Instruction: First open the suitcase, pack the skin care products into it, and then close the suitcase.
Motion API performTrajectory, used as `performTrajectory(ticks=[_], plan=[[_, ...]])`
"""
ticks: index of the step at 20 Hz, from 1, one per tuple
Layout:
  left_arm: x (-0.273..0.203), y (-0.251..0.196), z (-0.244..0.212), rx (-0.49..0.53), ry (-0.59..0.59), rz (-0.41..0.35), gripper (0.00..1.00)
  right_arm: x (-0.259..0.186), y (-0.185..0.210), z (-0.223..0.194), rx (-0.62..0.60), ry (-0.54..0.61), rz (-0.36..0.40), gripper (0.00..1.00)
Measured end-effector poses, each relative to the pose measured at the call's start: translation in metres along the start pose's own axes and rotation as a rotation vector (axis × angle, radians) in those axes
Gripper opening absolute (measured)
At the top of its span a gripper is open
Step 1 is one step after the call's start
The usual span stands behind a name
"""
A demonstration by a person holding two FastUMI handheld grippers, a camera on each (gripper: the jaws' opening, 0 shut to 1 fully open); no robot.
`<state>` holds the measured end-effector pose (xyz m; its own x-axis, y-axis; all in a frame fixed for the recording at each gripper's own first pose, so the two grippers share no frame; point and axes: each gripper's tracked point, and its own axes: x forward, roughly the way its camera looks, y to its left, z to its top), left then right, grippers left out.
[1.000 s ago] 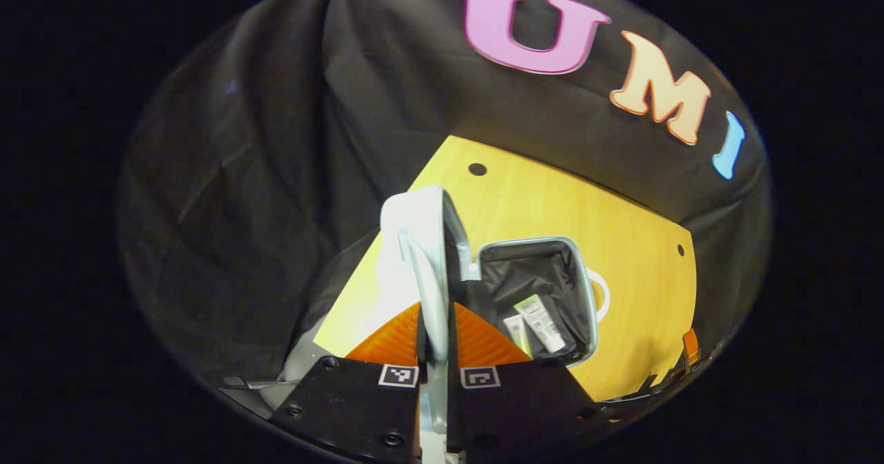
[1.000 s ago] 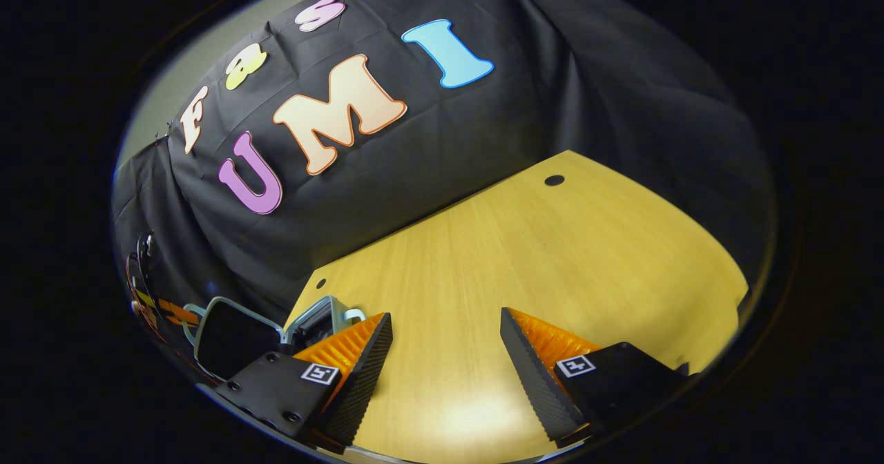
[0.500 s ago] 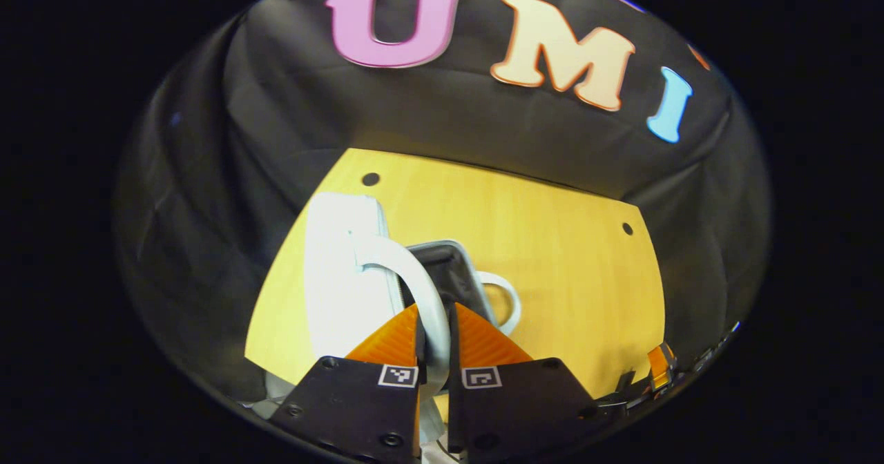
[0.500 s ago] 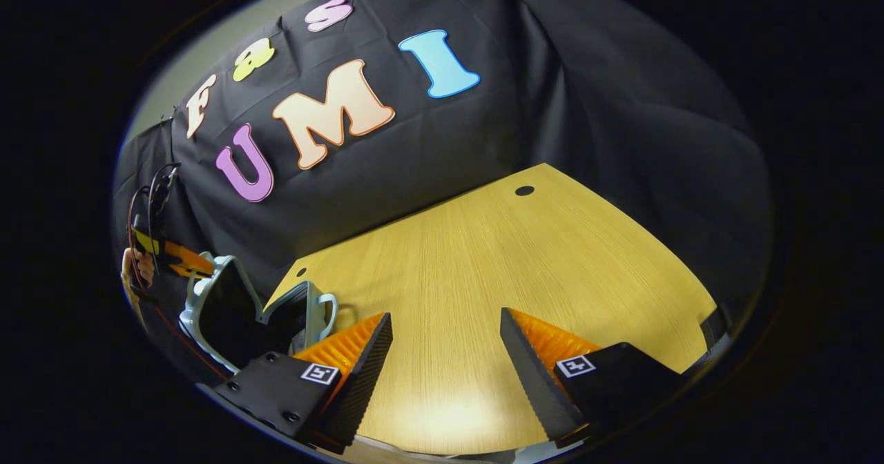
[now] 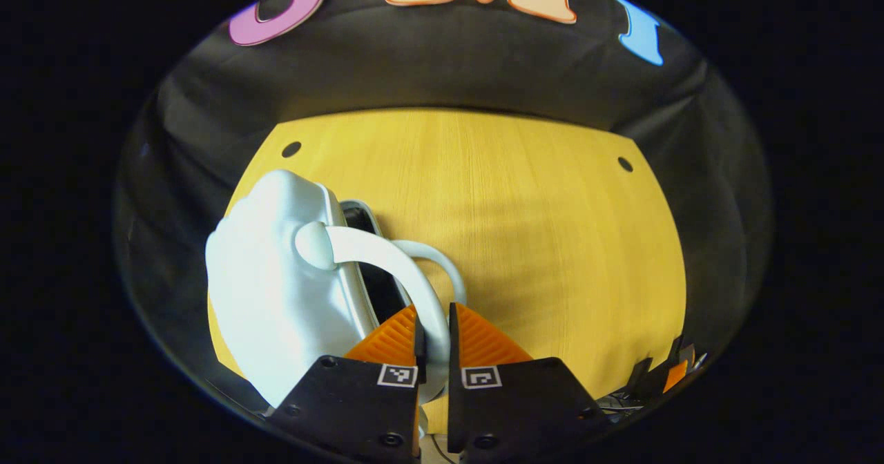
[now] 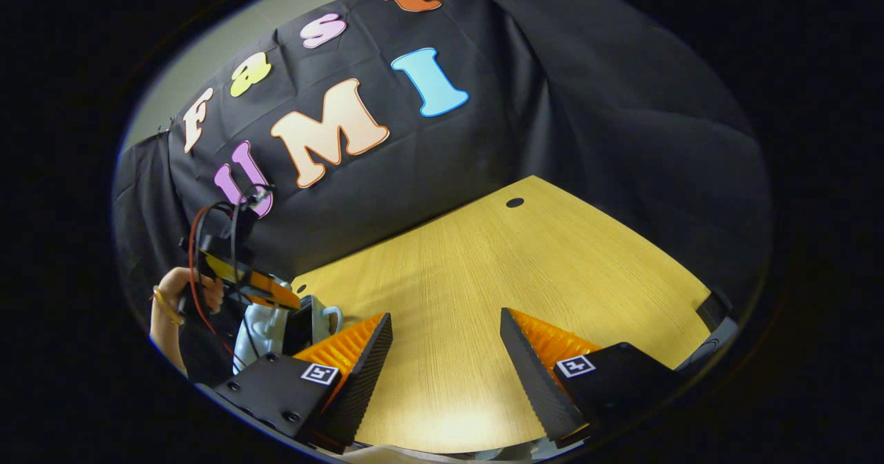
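White handle (image 5: 387, 257): being pinched by left gripper (image 5: 434, 331), lower centre of frame.
Suitcase (image 5: 283, 291): sitting nearly closed, lower left.
Right gripper (image 6: 445, 343): hanging spread wide above table (image 6: 525, 264).

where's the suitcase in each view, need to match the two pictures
Left gripper view: the suitcase sits lower left on the table, nearly closed, its lid handle pinched in the left gripper.
Right gripper view: the suitcase is at the lower left edge, beside the right gripper's left finger, with the left gripper and a hand above it.
Shared landmark: the yellow wooden table.
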<state>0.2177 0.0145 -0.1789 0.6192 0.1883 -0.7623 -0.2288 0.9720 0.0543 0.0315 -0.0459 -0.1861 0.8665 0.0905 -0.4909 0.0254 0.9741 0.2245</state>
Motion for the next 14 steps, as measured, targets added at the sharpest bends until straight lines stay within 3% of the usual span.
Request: performTrajectory(ticks=[4,10,12,14], plan=[[0.027,-0.012,-0.019,0.014,0.086,0.005,0.09,-0.001,0.01,0.012,-0.02,-0.033,0.007,0.98],[0.045,-0.016,-0.028,-0.011,0.118,0.028,0.14,0.009,0.014,0.019,-0.019,-0.035,0.006,0.98],[0.039,-0.024,-0.03,-0.013,0.117,0.016,0.29,0.011,0.015,0.023,-0.03,-0.036,0.007,0.98],[0.038,-0.027,-0.038,0.003,0.095,0.044,0.7,0.013,0.016,0.026,-0.035,-0.039,0.01,0.98]])
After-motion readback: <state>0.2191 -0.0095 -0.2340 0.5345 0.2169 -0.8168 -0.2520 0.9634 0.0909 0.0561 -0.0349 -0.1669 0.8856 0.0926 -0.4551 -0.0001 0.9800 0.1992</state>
